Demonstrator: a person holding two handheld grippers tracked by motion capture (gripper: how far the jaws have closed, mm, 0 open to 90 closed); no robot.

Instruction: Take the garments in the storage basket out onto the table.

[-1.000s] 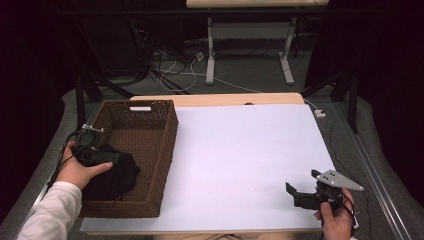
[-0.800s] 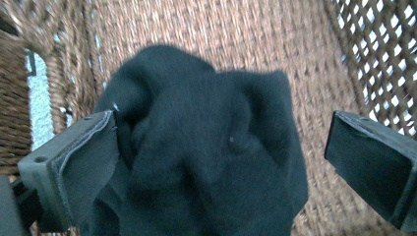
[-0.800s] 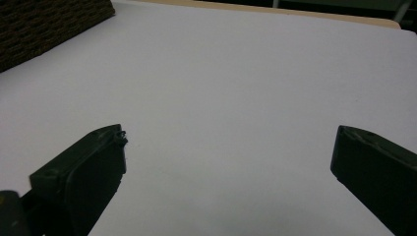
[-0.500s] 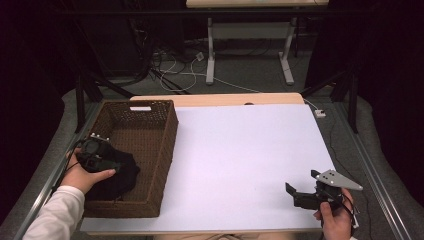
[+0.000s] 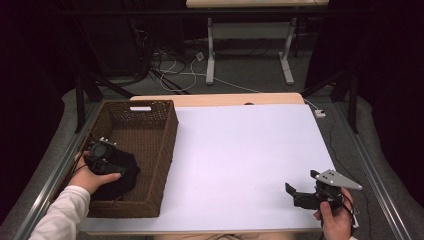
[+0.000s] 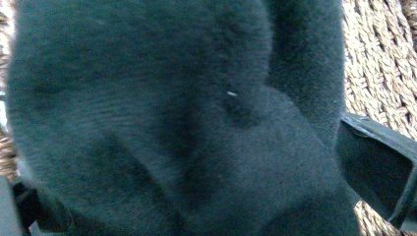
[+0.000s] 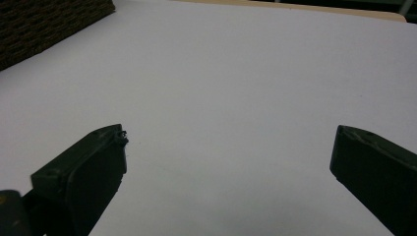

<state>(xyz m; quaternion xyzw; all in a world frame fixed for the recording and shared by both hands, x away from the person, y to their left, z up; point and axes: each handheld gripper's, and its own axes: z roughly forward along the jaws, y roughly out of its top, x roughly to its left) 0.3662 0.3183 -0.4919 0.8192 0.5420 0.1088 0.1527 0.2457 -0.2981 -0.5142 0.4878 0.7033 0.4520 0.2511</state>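
Up close, left gripper (image 6: 206,196) fingers straddle fuzzy dark cloth (image 6: 172,113) (basket (image 5: 165,145) weave behind).

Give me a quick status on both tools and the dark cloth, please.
Left tool down in the wicker basket, jaws open around the dark fleece cloth. Right tool open, idle over the white tabletop. Nothing in the way.

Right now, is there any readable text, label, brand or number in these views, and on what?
None can be read.
White tag on the basket's far rim: too small to tell if it bears text.
Dark cloth, grippers, table: no lettering shows.
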